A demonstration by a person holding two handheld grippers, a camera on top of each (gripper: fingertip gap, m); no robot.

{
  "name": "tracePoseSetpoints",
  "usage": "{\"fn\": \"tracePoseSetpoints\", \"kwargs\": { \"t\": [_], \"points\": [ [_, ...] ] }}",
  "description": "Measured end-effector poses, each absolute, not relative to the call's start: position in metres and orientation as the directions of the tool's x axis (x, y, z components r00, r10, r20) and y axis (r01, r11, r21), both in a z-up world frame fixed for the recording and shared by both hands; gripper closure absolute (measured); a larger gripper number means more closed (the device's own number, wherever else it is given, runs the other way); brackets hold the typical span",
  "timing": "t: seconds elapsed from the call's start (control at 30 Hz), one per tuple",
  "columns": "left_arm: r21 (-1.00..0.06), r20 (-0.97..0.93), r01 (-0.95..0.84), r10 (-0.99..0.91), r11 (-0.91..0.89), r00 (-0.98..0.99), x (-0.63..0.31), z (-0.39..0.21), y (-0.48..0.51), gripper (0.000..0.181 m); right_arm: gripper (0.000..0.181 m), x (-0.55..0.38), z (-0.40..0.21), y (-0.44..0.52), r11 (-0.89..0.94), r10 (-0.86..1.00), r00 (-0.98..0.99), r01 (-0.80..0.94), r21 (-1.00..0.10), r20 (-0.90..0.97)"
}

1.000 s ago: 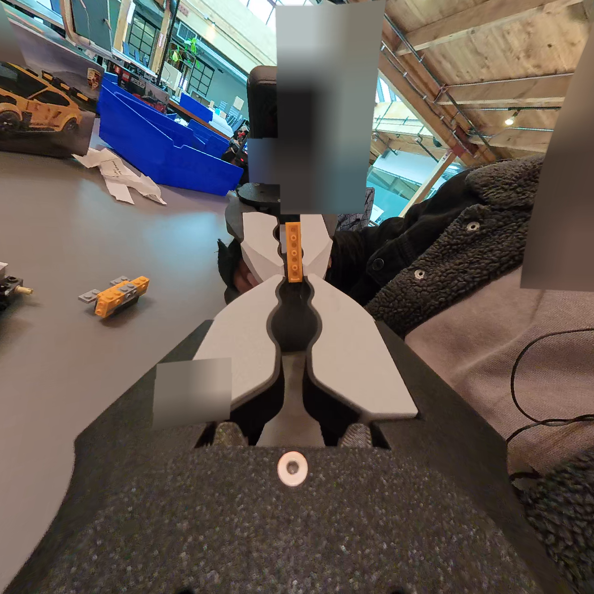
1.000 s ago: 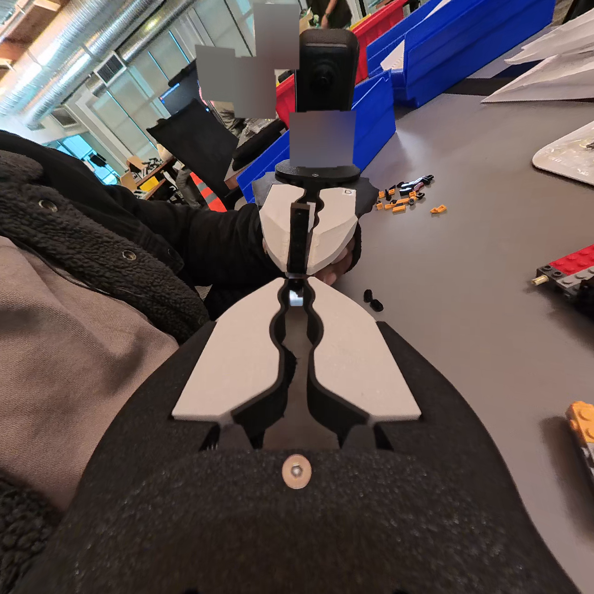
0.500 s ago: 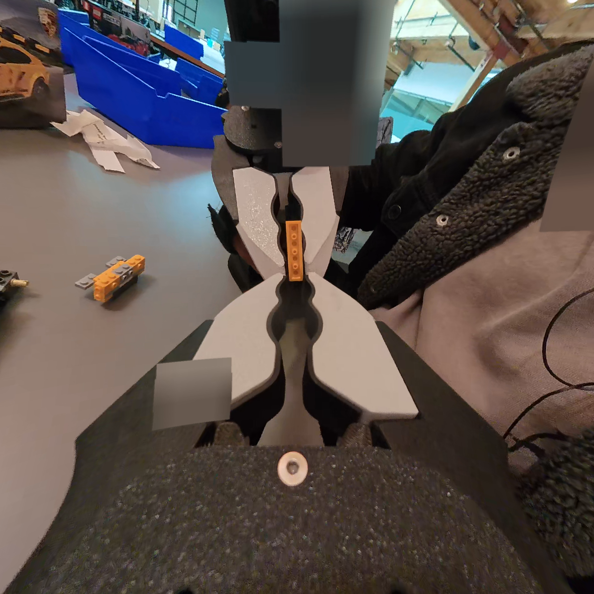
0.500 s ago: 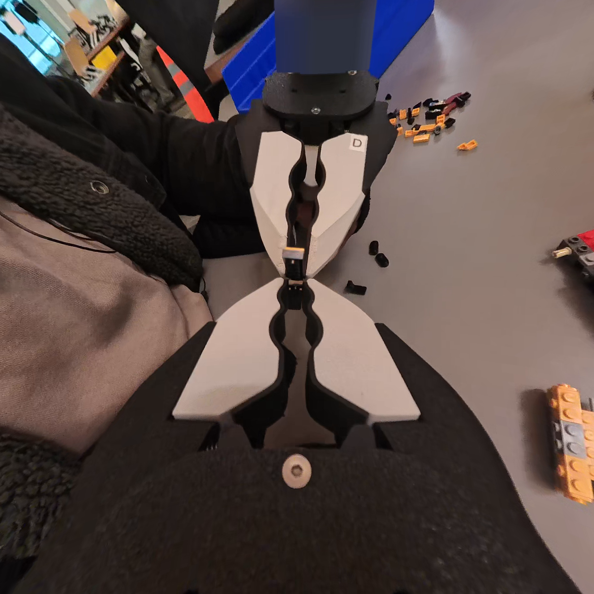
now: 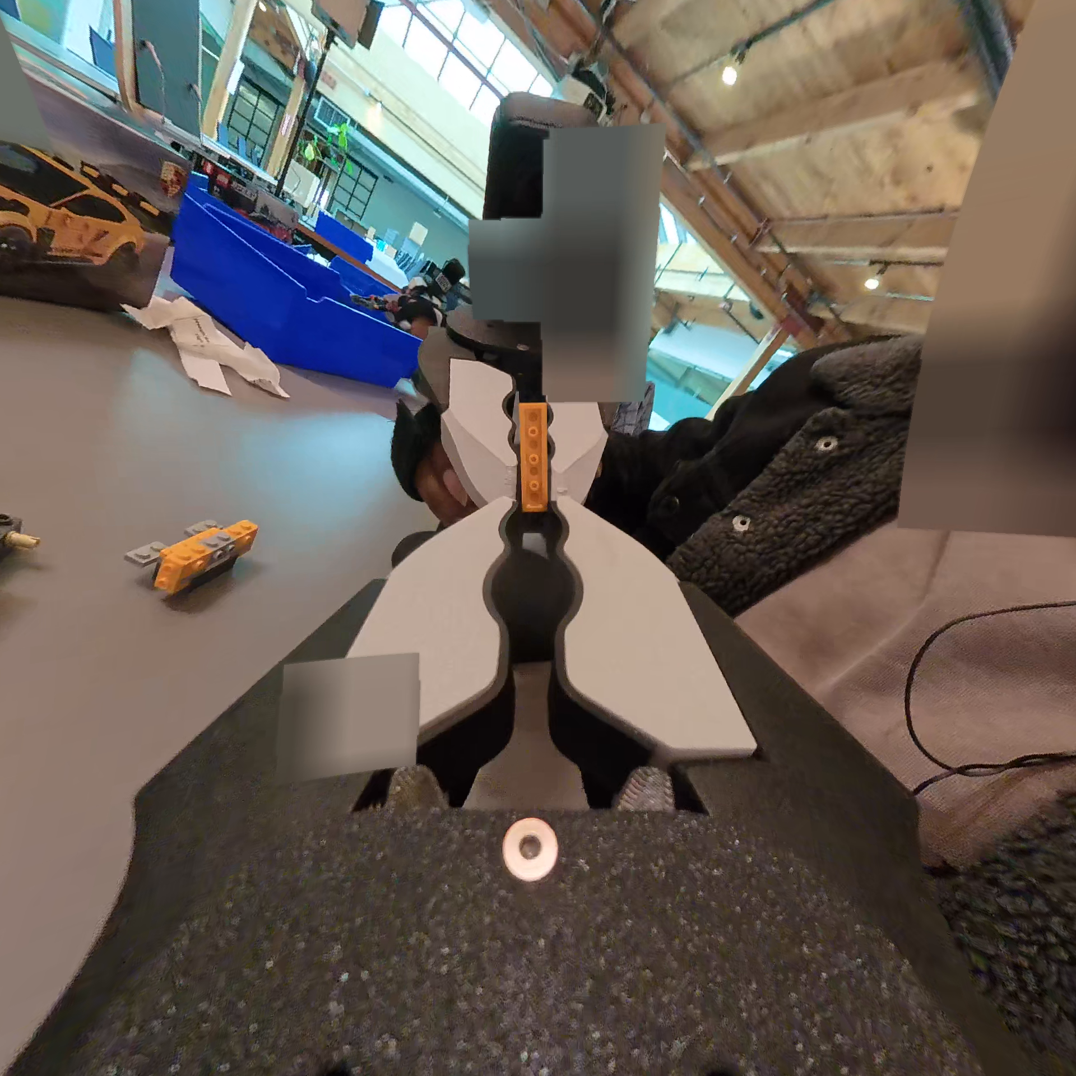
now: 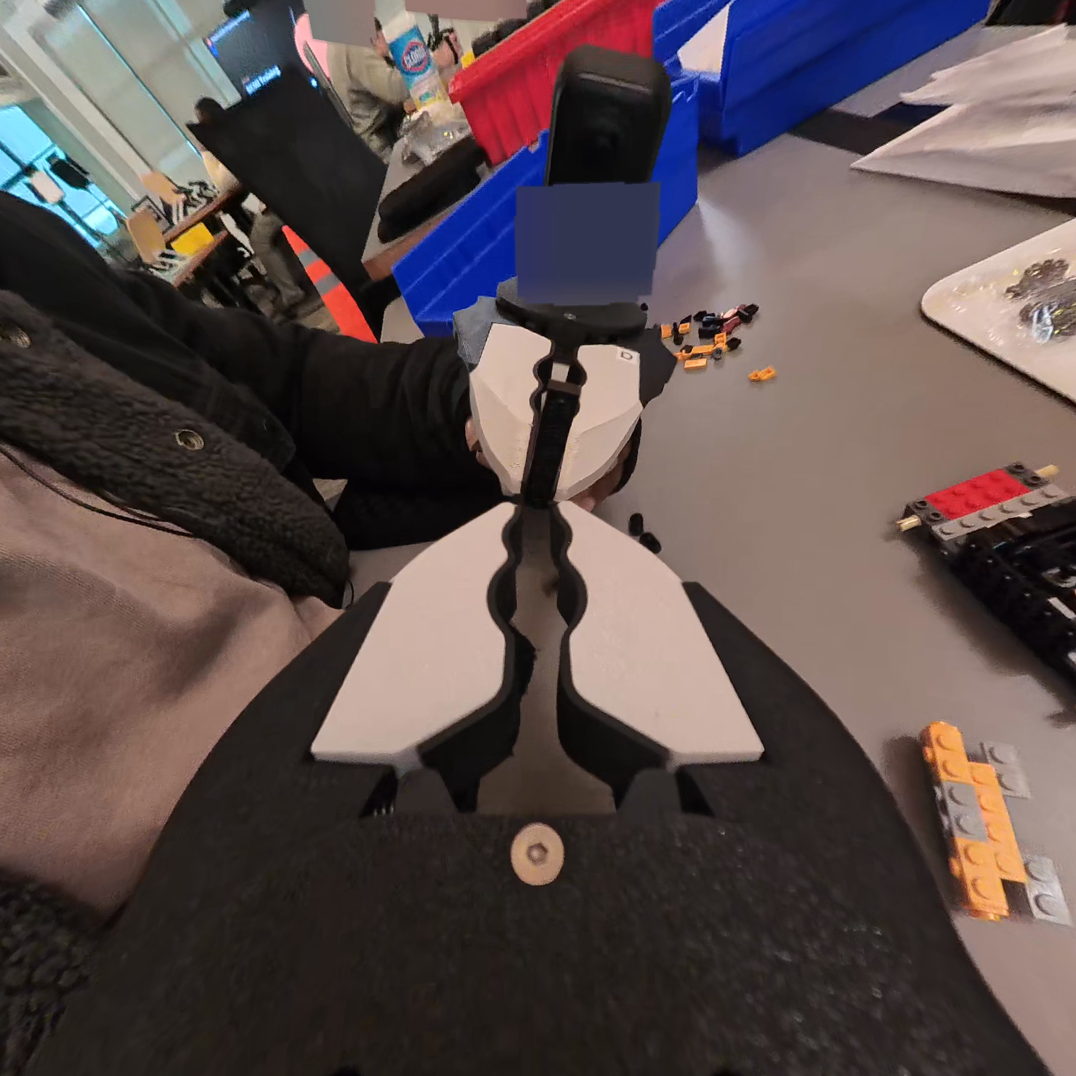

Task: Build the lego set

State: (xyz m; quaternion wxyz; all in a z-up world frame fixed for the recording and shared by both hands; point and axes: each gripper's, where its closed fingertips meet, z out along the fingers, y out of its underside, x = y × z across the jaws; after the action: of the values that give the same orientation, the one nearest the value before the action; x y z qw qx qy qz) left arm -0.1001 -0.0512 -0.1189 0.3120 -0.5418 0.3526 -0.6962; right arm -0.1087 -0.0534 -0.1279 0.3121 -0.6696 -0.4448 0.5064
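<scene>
Evidently, a joining step is in hand above the near edge of the grey table. The long orange studded lego plate is clamped by its near end in the left gripper and points away toward twelve o'clock, studs turned to the left wrist camera. It is held off the surface, so that its face and far end are left free for the other tool. The right gripper is brought tip to tip against the left one. Its jaws are drawn close, but whether a small part is pinched there cannot be told, since only a dark strip is seen at the meeting point from its own camera. Both tools are kept close to the person's dark fleece jacket, probably for steadiness.

In the left wrist view a small orange-and-grey brick assembly is laid at nine o'clock, with crumpled white paper, blue plastic bins and a box printed with a yellow car at ten o'clock. In the right wrist view a black chassis with a red brick top is set at three o'clock, and a heap of small orange and black loose pieces at one o'clock beside a red plastic bin. A wooden beamed ceiling and tall windows are seen above: a large open workshop is suggested
</scene>
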Motion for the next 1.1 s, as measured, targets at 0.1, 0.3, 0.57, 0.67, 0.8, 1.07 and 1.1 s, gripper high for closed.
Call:
{"fn": "tracePoseSetpoints", "kwargs": {
  "t": [0.1, 0.3, 0.57, 0.67, 0.8, 1.07, 1.1],
  "points": [
    [-0.821, 0.544, 0.06, -0.809, -0.568, -0.222, -0.1, -0.119, -0.05, 0.173, 0.174, -0.108, -0.128, -0.052, -0.413, 0.91, 0.1, 0.268, -0.87, -0.402],
    [-0.826, 0.544, 0.053, -0.817, -0.562, -0.192, -0.102, -0.122, -0.045, 0.173, 0.176, -0.099, -0.142, -0.044, -0.414, 0.91, 0.142, 0.296, -0.861, -0.389],
    [-0.798, 0.576, 0.178, -0.815, -0.576, -0.056, -0.126, -0.121, -0.005, 0.174, 0.172, -0.122, -0.206, -0.082, -0.145, 0.989, 0.085, 0.597, -0.789, -0.118],
    [-0.785, 0.591, 0.231, -0.807, -0.574, 0.004, -0.137, -0.121, 0.011, 0.173, 0.171, -0.144, -0.218, -0.089, -0.06, 0.998, 0.028, 0.637, -0.768, -0.055],
    [-0.776, 0.6, 0.29, -0.798, -0.56, 0.064, -0.153, -0.119, 0.027, 0.173, 0.167, -0.172, -0.231, -0.081, 0.05, 0.999, -0.024, 0.692, -0.72, 0.046],
    [-0.775, 0.6, 0.305, -0.796, -0.554, 0.078, -0.161, -0.117, 0.032, 0.173, 0.167, -0.204, -0.252, -0.08, 0.181, 0.982, -0.121, 0.798, -0.575, 0.142],
    [-0.777, 0.597, 0.304, -0.798, -0.551, 0.079, -0.161, -0.117, 0.032, 0.173, 0.172, -0.205, -0.253, -0.08, 0.191, 0.981, -0.127, 0.802, -0.565, 0.15]
  ]
}}
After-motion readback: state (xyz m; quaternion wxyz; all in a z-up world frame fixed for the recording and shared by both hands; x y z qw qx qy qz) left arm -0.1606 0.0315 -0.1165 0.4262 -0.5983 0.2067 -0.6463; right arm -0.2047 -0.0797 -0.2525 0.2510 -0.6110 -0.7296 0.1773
